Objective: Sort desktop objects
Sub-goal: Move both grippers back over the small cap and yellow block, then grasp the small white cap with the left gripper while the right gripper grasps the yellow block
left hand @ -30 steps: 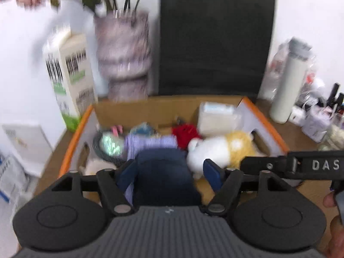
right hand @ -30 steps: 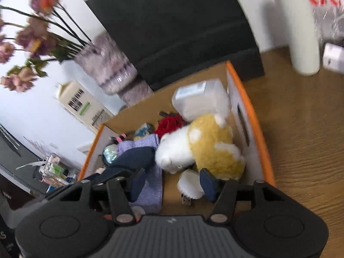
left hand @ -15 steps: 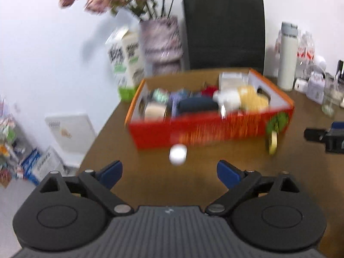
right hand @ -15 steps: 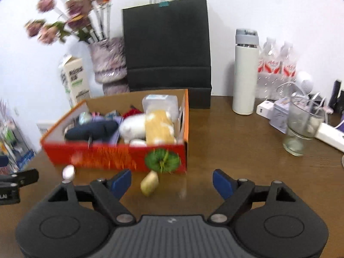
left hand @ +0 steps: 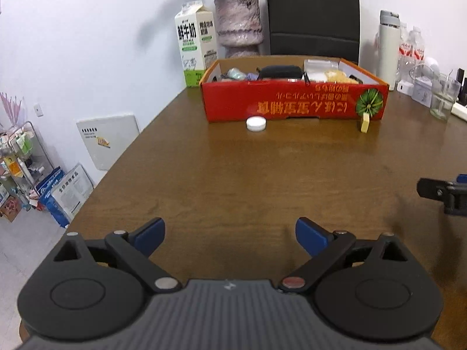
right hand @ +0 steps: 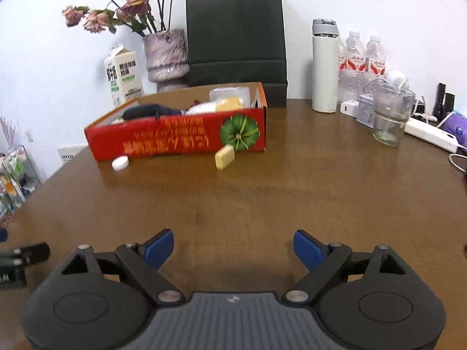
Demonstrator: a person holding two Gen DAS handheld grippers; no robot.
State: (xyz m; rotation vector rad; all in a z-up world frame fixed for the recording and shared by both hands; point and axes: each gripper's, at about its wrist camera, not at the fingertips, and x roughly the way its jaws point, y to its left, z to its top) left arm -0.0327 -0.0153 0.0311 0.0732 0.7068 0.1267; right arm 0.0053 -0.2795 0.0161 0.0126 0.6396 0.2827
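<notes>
Left wrist view: the left gripper (left hand: 230, 233) hangs low over the bare near part of the table (left hand: 262, 180), jaws spread wide with nothing between the blue pads (left hand: 149, 234). Half a second ago it was nearer the red box (left hand: 294, 103); now it has drawn back, so the box sits well away at the far side and the picture is sharp instead of smeared. A second ago its pads were inside the box, on either side of the dark pouch (left hand: 280, 72); that pouch now lies in the box among the other sorted things, with the yellow plush (left hand: 338, 75) to its right. The white cap (left hand: 256, 123) rests on the table just in front of the box, and the yellow block (left hand: 364, 122) stands near the box's right front corner. The milk carton (left hand: 197, 39) and vase (left hand: 238, 23) stand behind the box. The right gripper's tip (left hand: 443, 192) shows at the right edge.

Right wrist view: the right gripper (right hand: 233, 248) has likewise pulled back from the box (right hand: 178, 137), jaws wide apart and empty, pads (right hand: 306, 249) over bare wood. The cap (right hand: 120, 163) lies by the box's left front corner, the block (right hand: 224, 157) just beside the front wall below the green melon print. The white flask (right hand: 324, 67) and glass (right hand: 389, 116) stand to the right, apart from the box. The left gripper's tip (right hand: 26, 255) is at the left edge.
</notes>
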